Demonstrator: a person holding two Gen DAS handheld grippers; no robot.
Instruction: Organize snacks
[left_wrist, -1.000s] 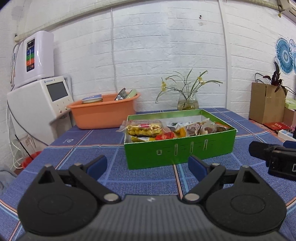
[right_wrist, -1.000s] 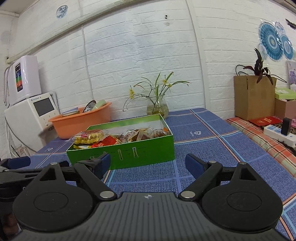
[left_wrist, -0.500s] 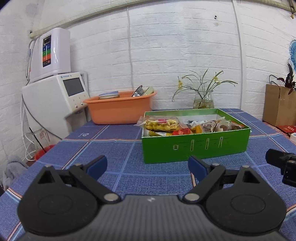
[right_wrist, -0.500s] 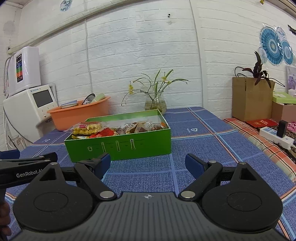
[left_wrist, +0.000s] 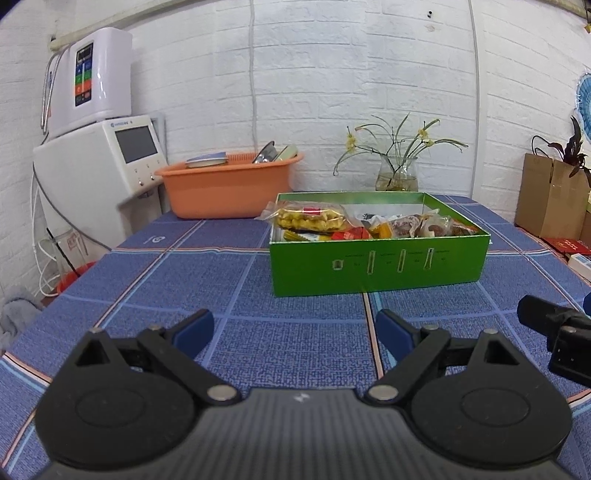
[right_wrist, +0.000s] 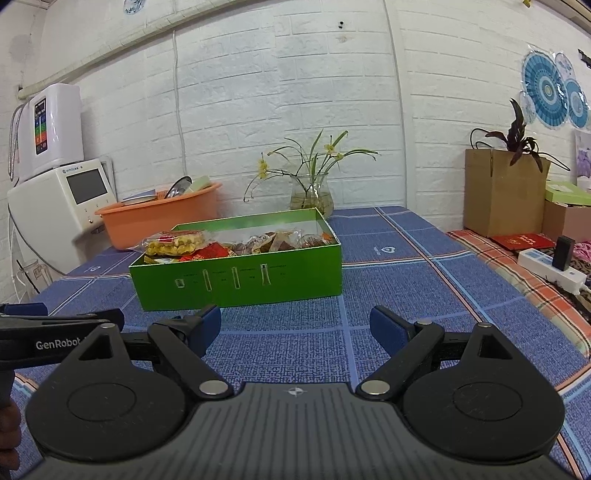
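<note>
A blue checked surface (left_wrist: 207, 280) runs to a white brick wall, with both sets of jaws apart and empty above it.

The green box (left_wrist: 376, 264) of packed snacks (left_wrist: 314, 218) sits ahead of the left gripper (left_wrist: 294, 330), slightly right of its jaws, and ahead of the right gripper (right_wrist: 295, 326), slightly left of its jaws (well apart from both). Beyond the box stand an orange basin (left_wrist: 225, 188) and a glass vase (right_wrist: 312, 195) of flowers.
</note>
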